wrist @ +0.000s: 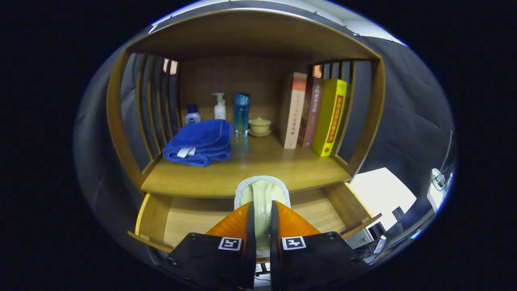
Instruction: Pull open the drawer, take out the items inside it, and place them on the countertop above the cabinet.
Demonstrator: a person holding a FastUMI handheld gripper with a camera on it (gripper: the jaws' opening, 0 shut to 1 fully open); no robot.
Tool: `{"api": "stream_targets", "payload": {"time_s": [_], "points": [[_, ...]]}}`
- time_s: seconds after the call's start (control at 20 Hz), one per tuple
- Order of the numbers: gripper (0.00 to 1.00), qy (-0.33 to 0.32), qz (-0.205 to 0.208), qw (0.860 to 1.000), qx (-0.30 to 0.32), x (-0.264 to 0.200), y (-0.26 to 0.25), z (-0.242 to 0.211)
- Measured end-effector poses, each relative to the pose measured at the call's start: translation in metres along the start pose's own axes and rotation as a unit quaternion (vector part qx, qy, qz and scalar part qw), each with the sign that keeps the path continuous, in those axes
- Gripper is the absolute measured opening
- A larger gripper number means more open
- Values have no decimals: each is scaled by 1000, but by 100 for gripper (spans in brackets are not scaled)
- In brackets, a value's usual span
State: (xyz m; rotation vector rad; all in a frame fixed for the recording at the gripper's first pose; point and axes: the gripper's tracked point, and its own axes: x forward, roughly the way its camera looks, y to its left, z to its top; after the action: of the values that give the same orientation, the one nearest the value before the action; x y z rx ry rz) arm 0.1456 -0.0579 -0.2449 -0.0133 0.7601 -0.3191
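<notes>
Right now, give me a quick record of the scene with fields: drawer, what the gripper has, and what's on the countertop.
drawer: open, its wooden floor showing beneath the countertop
hand-held gripper: fingers closed on a pale sponge-like pad, held above the drawer
countertop: blue folded towel, small white bottle, pump bottle, blue bottle, lidded cup on saucer, three upright books
task stage: pad not yet on countertop

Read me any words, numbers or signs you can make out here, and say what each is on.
Nothing reads clearly.
Books: spine characters, too blurred to quote.
Bottles: labels too small.
Blue towel: white tag, blurred.
Gripper, shut on the pale pad above the open drawer: square coded markers, no words.
</notes>
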Motion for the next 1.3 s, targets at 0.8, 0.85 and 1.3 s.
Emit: {"api": "stream_targets", "payload": {"time_s": [0.8,0.85,1.3], "points": [[23,25,81,996,-4,132,27,34],[23,27,82,996,-1,140,28,31],[25,23,92,995,22,168,29,25]]}}
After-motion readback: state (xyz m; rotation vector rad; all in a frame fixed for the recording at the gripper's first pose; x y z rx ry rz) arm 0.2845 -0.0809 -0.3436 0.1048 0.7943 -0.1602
